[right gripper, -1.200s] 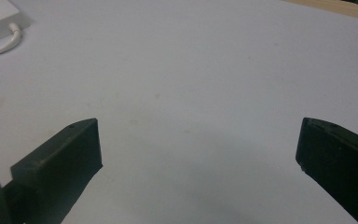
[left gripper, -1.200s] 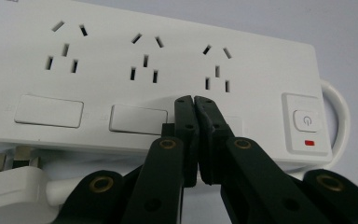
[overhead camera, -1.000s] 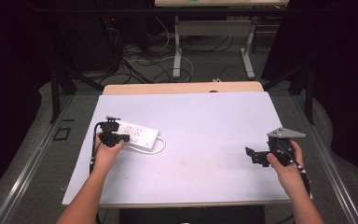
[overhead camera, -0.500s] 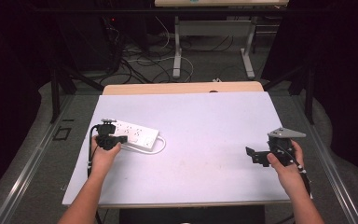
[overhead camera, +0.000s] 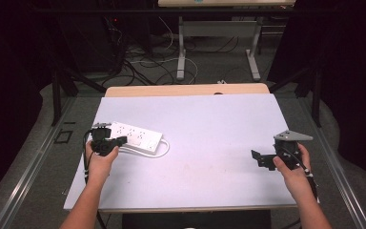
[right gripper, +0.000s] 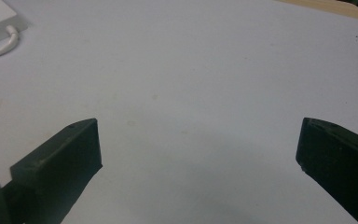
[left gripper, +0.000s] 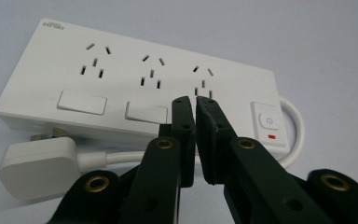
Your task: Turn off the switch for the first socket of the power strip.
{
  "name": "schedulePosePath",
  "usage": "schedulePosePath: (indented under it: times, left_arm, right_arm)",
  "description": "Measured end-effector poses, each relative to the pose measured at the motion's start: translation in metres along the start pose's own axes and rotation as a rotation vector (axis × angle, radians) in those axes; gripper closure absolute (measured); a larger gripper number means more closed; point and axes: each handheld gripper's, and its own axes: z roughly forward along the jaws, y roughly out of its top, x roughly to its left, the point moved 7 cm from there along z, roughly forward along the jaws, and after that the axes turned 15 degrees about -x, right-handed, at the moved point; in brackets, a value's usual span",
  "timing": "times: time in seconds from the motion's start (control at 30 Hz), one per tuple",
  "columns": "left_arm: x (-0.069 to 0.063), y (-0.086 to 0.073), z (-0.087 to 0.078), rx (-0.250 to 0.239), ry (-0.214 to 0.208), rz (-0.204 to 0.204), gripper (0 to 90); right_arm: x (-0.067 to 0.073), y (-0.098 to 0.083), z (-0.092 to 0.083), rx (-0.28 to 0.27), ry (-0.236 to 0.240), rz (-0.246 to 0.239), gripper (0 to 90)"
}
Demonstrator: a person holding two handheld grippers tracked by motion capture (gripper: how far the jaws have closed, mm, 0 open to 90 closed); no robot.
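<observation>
Three sockets, each with a rocker switch below it, run along the white plastic power strip lying near the left edge of the pale grey desk. Its white cable loops round its right end and back to a white moulded plug lying just in front of it. The left gripper hovers over the strip's front edge, its black fingers nearly pressed together with only a thin slit between them, having just parted slightly, nothing between them. The right gripper sits well apart near the desk's right edge, fingers spread wide over bare surface.
</observation>
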Motion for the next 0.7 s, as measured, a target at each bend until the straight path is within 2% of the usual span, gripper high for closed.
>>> schedulePosePath:
  times: [0.3,0.37,0.4,0.53,0.6,0.63,0.7]
  left_arm:
    - [-0.011,0.009,-0.02,-0.068,-0.059,0.032,71.8]
    - [-0.013,0.01,-0.022,-0.072,-0.064,0.036,69.3]
    - [-0.015,0.012,-0.024,-0.102,-0.061,0.053,68.3]
    - [-0.019,0.016,-0.029,-0.111,-0.078,0.061,64.2]
    - [-0.022,0.018,-0.032,-0.118,-0.083,0.076,61.6]
    - [-0.025,0.02,-0.034,-0.137,-0.085,0.099,59.7]
    - [-0.029,0.023,-0.036,-0.15,-0.089,0.102,56.1]
  right_arm:
    - [0.001,0.003,0.001,-0.01,-0.001,-0.002,0.0]
    - [0.002,0.003,0.0,-0.006,0.002,-0.001,0.0]
    - [0.001,0.003,0.0,-0.007,0.001,-0.007,0.0]
    - [0.001,0.002,0.0,-0.01,-0.002,-0.007,0.0]
    - [0.001,0.002,0.0,-0.008,-0.003,-0.003,0.0]
    - [0.001,0.002,-0.001,-0.004,-0.001,0.0,0.0]
    - [0.001,0.002,0.0,-0.006,0.001,0.002,0.0]
